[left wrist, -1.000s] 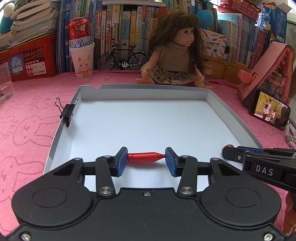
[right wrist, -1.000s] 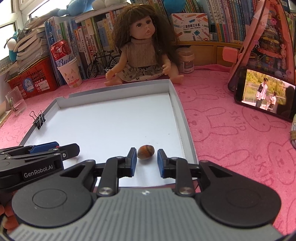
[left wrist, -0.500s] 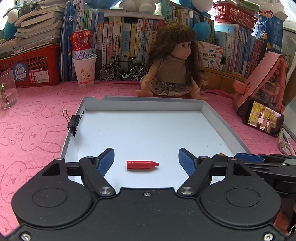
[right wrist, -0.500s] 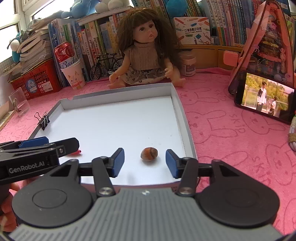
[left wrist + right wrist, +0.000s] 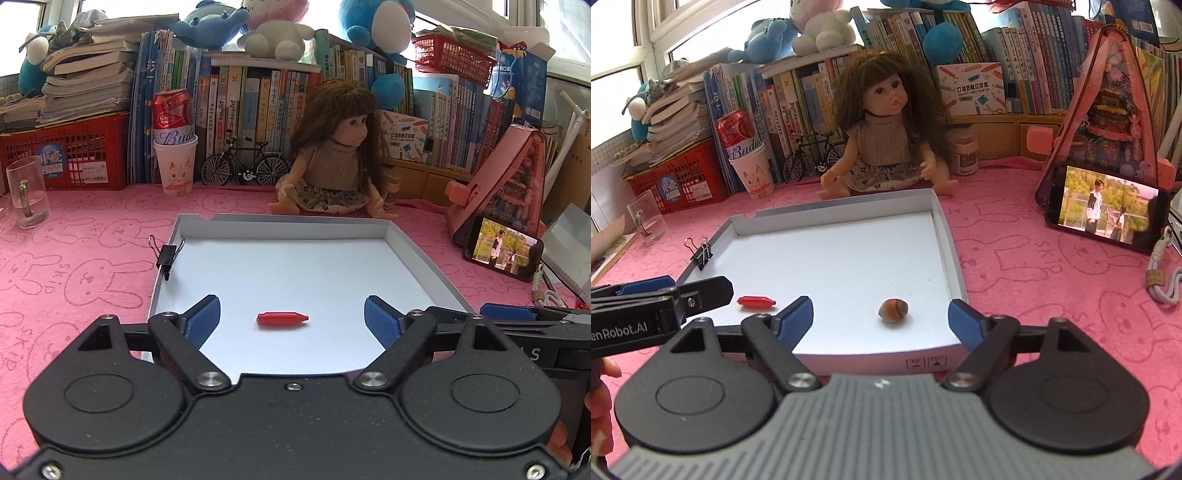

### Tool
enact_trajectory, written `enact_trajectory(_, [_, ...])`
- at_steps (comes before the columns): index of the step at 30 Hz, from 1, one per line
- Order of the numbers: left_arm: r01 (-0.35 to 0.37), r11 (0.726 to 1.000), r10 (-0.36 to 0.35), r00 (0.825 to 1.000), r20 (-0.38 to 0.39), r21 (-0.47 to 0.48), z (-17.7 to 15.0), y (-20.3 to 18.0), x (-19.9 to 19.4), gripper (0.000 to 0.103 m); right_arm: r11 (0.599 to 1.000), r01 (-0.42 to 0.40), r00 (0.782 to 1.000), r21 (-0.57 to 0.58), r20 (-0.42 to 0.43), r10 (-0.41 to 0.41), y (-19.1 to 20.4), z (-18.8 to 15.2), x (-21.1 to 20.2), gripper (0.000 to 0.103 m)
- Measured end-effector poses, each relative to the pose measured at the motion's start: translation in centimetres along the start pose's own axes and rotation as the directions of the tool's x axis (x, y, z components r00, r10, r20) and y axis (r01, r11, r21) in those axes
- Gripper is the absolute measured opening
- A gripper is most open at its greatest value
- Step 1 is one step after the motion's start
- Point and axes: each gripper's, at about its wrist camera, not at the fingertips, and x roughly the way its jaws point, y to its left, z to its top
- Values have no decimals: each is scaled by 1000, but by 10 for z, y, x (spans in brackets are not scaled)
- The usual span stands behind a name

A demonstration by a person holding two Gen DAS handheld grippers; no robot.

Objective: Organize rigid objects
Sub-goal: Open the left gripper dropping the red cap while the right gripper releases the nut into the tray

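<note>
A small red bullet-shaped piece (image 5: pixel 282 318) lies flat on the white floor of the shallow grey tray (image 5: pixel 280 221). My left gripper (image 5: pixel 291 321) hangs above and behind it with its jaws opening wide, pads well clear of the piece. In the right wrist view a brown nut (image 5: pixel 894 309) rests near the tray's (image 5: pixel 955 258) right wall. My right gripper (image 5: pixel 881 319) is also opening, its blue pads apart from the nut on both sides. The red piece (image 5: pixel 756 301) shows there too, beside the left gripper's finger (image 5: pixel 701 293).
A black binder clip (image 5: pixel 167 254) grips the tray's left wall. Behind the tray sit a doll (image 5: pixel 332 166), a toy bicycle (image 5: pixel 245 166), a paper cup with a red can (image 5: pixel 175 147) and a glass mug (image 5: pixel 27 192). A phone (image 5: pixel 502 247) leans at the right on the pink cloth.
Both grippers opened, letting go of the red piece and the nut, which now lie on the tray floor. Both drew back and rose, so more of the shelf shows.
</note>
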Motion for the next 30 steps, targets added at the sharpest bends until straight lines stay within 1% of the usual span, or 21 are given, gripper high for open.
enact_trajectory(4, [3, 1000, -4, 1000, 13, 2, -4, 2, -12, 86, 1000, -13, 1000, 2, 12, 13, 0, -4, -10, 90])
enact_trajectory(8, [2, 1000, -2, 1000, 25, 8, -7, 2, -21, 87, 1000, -19, 999, -9, 36, 19, 1, -8, -21, 97])
enact_trajectory(13, [-6, 1000, 6, 1000, 28, 16, -13, 3, -30, 88, 999, -28, 998, -34, 64, 30, 5, -13, -35, 99])
enact_trajectory(16, [-10, 1000, 9, 999, 33, 23, -18, 3, -37, 88, 998, -28, 997, -48, 76, 31, 7, -16, -41, 103])
enact_trajectory(21, [-14, 999, 12, 999, 49, 43, -26, 3, -48, 90, 998, -14, 995, -62, 98, 20, 8, -24, -50, 103])
enact_trajectory(26, [-14, 999, 13, 999, 45, 30, -33, 5, -55, 90, 997, -2, 995, -76, 102, 10, 10, -33, -54, 103])
enact_trajectory(30, [-17, 999, 16, 998, 62, 29, -42, 7, -65, 90, 997, -7, 994, -80, 106, 15, 11, -41, -57, 103])
